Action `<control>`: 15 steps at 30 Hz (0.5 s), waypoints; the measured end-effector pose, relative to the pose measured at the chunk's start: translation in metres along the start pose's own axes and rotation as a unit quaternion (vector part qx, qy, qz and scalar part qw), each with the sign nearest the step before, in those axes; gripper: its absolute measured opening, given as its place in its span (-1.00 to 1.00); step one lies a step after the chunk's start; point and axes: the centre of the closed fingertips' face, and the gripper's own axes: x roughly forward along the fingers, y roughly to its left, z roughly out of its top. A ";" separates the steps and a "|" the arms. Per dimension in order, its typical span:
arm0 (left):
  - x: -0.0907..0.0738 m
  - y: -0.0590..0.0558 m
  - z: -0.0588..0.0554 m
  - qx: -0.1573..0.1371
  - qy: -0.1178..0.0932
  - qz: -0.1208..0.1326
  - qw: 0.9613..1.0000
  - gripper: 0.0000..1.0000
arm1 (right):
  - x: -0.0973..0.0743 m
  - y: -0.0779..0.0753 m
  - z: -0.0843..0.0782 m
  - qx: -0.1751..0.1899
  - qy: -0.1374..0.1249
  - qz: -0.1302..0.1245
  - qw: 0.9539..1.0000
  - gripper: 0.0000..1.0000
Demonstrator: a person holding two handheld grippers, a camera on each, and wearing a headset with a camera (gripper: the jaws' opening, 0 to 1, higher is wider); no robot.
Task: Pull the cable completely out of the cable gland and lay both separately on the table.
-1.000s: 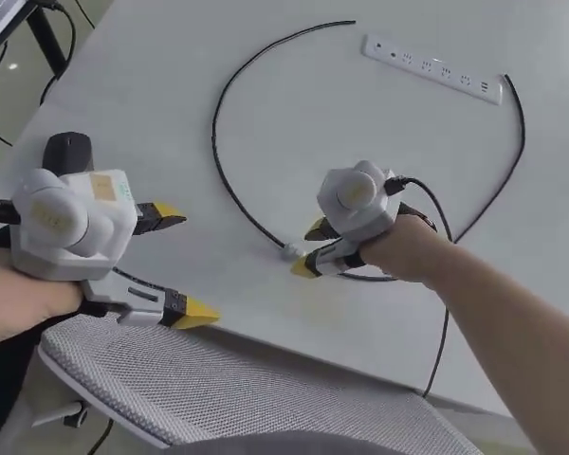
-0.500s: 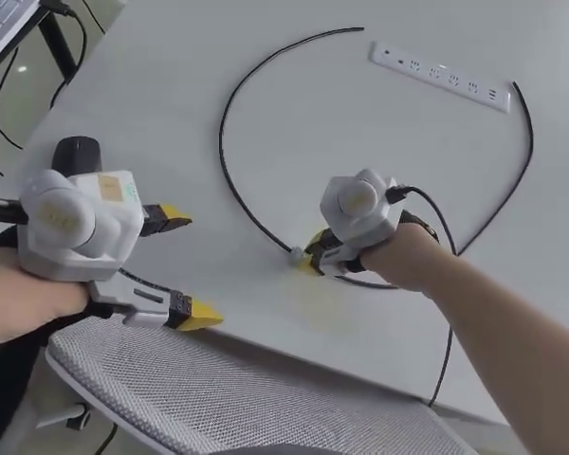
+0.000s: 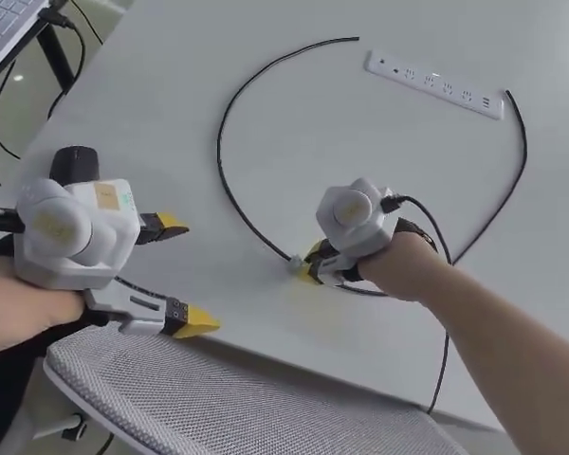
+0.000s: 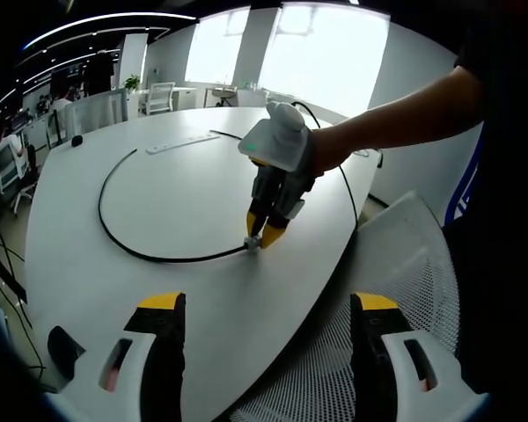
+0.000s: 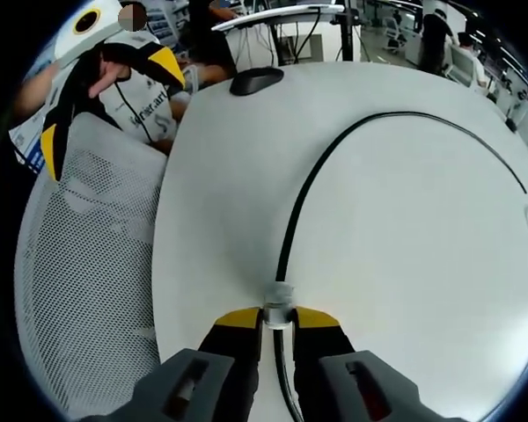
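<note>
At the near edge of the table (image 3: 152,85), the right tongs (image 3: 310,269) pinch shut on the white cable gland (image 3: 295,262), from which the black cable (image 3: 229,104) loops away. The left tongs (image 3: 188,273) hang wide open off the edge. They should likely clamp the cable close to the gland and pull straight along it.

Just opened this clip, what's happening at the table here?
A person holds a gripper in each hand at a white table. The right claw is closed on the black cable just behind the small white cable gland, which lies on the table near its edge. The left claw hangs open by the table's near edge, holding nothing. The cable runs through the gland, so it has not yet been pulled out.
</note>
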 end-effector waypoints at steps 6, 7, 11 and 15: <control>0.003 -0.002 0.003 0.004 0.003 -0.006 1.000 0.53 | -0.013 0.003 0.002 0.024 -0.010 0.001 1.000 -0.84; 0.003 -0.003 0.003 0.006 0.004 -0.006 1.000 0.53 | -0.015 0.005 0.001 0.023 -0.011 0.000 1.000 -0.85; 0.005 -0.003 0.012 0.013 -0.004 -0.008 1.000 0.53 | -0.026 0.016 0.001 0.020 -0.016 0.001 1.000 -0.85; 0.009 -0.006 0.016 0.023 -0.002 -0.015 1.000 0.53 | -0.038 0.024 0.002 0.016 -0.020 -0.003 1.000 -0.85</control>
